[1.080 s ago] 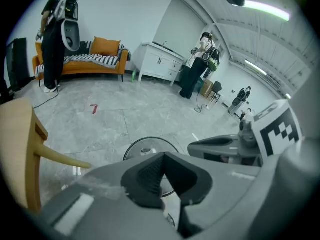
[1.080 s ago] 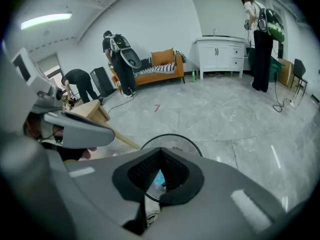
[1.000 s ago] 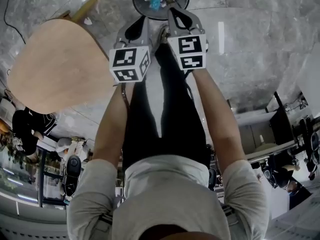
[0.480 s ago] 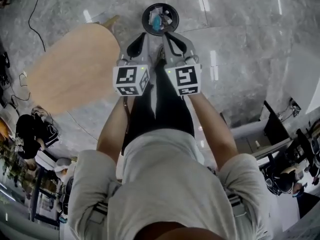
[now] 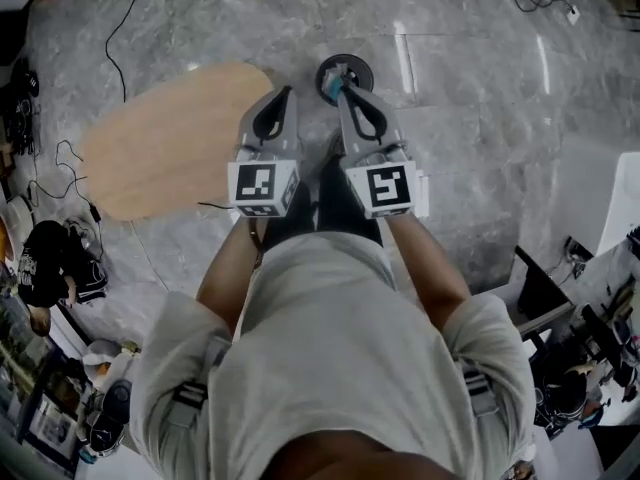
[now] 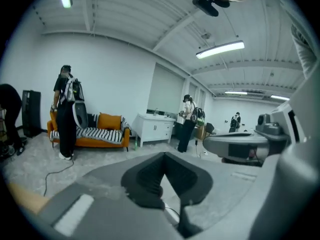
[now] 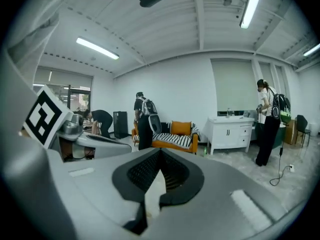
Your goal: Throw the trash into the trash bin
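Observation:
The round black trash bin [image 5: 366, 68] stands on the grey marble floor far below, just beyond the gripper tips in the head view, with a blue piece of trash [image 5: 330, 87] among the things inside it. My left gripper [image 5: 284, 90] and right gripper [image 5: 343, 86] are held side by side in front of the person's chest, both shut. The left gripper view has the left gripper [image 6: 164, 154] pointing across the room, jaws together with nothing at the tips. The right gripper [image 7: 161, 151] is closed too; a pale sliver shows in the slot behind its pads, and I cannot tell what it is.
An oval wooden table [image 5: 170, 138] stands to the left of the bin. Cables [image 5: 110, 28] trail over the floor at the far left. Desks and chairs [image 5: 560, 298] crowd the right. Across the room are an orange sofa [image 6: 100, 129], a white cabinet [image 6: 155, 126] and standing people [image 6: 65, 114].
Both grippers have risen together, still shut and side by side. The bin and table now look smaller and farther below, and more floor is in sight.

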### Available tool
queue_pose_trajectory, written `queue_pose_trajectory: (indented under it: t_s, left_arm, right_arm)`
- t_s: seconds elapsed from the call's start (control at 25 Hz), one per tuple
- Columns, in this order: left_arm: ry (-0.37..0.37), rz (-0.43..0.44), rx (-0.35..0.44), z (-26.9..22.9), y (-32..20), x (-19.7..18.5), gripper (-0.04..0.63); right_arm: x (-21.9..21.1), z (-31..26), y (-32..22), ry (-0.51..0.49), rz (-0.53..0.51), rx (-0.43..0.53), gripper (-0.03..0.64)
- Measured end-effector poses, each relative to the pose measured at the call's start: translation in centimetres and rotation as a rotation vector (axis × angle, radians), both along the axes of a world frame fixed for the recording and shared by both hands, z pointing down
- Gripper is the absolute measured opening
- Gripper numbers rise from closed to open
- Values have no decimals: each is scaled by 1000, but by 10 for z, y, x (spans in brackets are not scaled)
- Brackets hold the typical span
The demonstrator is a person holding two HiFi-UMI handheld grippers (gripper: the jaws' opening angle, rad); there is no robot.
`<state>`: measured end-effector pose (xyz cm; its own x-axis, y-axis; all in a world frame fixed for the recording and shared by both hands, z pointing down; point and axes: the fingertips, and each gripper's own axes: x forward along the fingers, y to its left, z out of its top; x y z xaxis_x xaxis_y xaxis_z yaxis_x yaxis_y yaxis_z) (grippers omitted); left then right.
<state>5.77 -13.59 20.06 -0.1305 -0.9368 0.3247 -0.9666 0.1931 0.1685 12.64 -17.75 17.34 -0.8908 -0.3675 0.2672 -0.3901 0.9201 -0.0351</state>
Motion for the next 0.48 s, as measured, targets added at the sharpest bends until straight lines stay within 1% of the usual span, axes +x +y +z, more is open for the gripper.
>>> queue_pose_trajectory:
  t_s: [0.08, 0.16, 0.32, 0.4, 0.48]
  left_arm:
    - [-46, -16, 43, -29, 21, -10, 18]
    - [-68, -28, 78, -52, 39, -15, 18]
    - [-116, -53, 131, -88, 61, -23, 18]
    - [-127, -70, 159, -103, 71, -29, 18]
    - [-119, -102, 188, -117, 80, -37, 18]
  right_arm:
    - [-10, -32, 20, -32, -24, 46, 8]
    - [-20, -58, 40, -56, -61, 97, 8]
    - [-36, -100, 59, -112, -82, 138, 8]
    - [-43, -116, 67, -139, -85, 155, 8]
    - [-50, -129, 79, -168, -91, 180, 8]
